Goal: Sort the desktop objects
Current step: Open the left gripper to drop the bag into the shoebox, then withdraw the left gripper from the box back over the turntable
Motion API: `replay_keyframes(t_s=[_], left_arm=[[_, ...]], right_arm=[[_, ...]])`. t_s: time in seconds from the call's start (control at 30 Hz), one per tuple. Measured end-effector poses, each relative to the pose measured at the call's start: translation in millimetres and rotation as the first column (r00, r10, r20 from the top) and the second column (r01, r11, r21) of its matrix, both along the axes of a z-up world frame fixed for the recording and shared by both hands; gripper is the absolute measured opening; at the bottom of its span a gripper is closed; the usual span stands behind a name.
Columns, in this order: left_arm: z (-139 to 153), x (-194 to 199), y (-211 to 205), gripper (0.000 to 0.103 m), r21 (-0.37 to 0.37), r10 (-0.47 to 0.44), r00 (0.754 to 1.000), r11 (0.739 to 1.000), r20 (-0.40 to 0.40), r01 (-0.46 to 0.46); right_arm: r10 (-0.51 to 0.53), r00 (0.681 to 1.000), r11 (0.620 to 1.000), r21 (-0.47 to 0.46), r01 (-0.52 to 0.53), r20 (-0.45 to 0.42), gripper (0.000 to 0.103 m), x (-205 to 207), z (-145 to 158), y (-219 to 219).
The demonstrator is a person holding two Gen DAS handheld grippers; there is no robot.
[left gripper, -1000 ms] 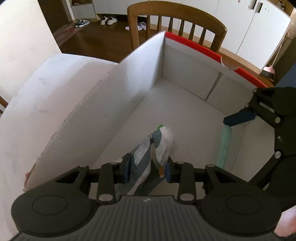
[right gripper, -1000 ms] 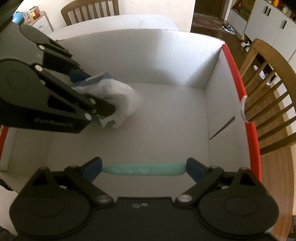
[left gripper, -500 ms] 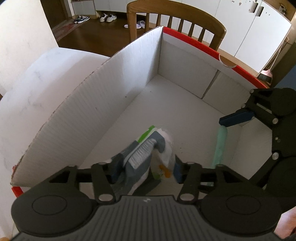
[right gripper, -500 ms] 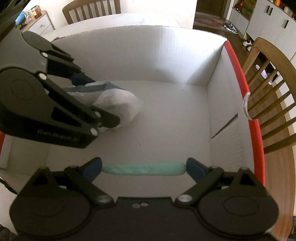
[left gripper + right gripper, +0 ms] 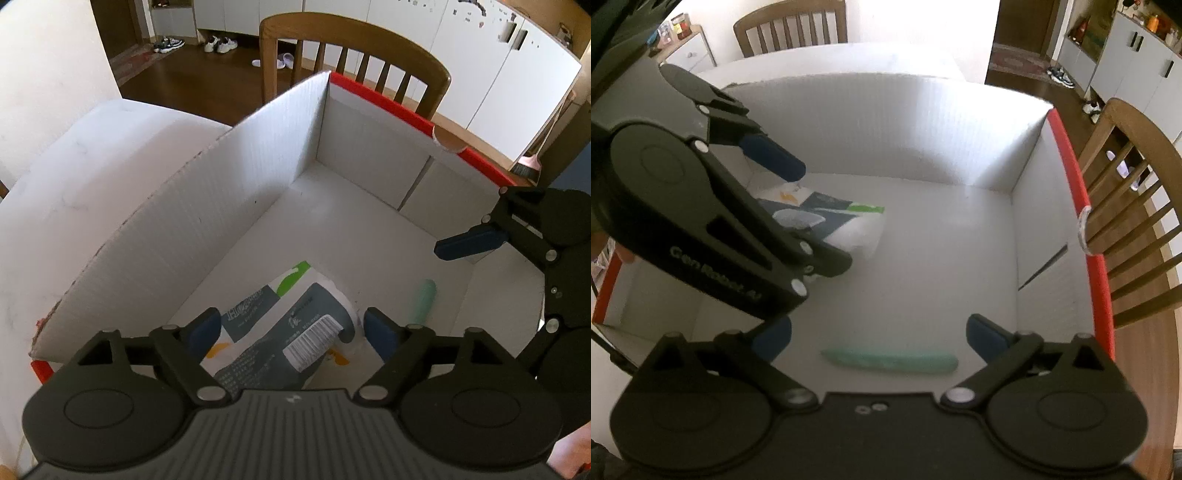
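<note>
A white box with a red rim [image 5: 380, 98] [image 5: 1067, 155] stands on the table. A white and grey tissue pack [image 5: 280, 328] [image 5: 831, 218] lies on the box floor. My left gripper [image 5: 293, 328] is open above the pack, apart from it. A mint-green stick [image 5: 890, 360] [image 5: 424, 301] lies on the box floor near the right wall. My right gripper [image 5: 879, 336] is open above the stick, not touching it.
A wooden chair [image 5: 354, 62] [image 5: 1126, 206] stands behind the box's red side. A second chair [image 5: 790, 27] stands at the far side of the white table [image 5: 74, 177]. White cabinets [image 5: 461, 55] and shoes on the floor [image 5: 218, 44] are beyond.
Both grippers have opened and lifted. The tissue pack dropped from the left gripper and the green stick from the right gripper; both now lie on the box floor.
</note>
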State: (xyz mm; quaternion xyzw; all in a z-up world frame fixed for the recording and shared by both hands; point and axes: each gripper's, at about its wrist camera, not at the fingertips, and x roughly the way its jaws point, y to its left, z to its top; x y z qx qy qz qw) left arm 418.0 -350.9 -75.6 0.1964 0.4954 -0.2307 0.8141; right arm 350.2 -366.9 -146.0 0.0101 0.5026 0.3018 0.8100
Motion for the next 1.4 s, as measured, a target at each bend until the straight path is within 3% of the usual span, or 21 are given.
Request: replay_keyframes(t_s=[0.1,0.2,0.4,0.9,1.4], left_arm=[[2.2,-2.0,0.8,0.087,-0.002,0.004,1.0,1.0,0.011,-0.004],[7.0,-4.4,1.9,0.099,-0.017,0.011,1.0,1.0,0.027,-0.01],[21.2,-16.1,7.1,0.103,-0.071,0.055,0.996,0.996,0.073,-0.05],[59.7,-69.9,39.4,0.103,-0.204,0.155,0.974,0.972,0.168,-0.12],[84.2,-123.5,95.3,0.103,-0.236,0.199,0.948,0.962,0.25,-0.139]], right_arm=[[-0.01,1.0,1.0,0.004,0.01,0.004,0.102,3.6,-0.3,-2.5],[-0.017,1.0,1.0,0.013,0.017,0.013,0.102,3.0,1.4,-8.3],[-0.029,0.999,0.999,0.029,0.028,0.045,0.102,-2.4,6.9,-11.1],[-0.008,0.992,0.999,0.05,0.002,0.123,0.102,-25.3,30.9,-9.4],[-0.048,0.989,0.996,0.079,0.037,0.143,0.102,-58.9,60.3,5.9]])
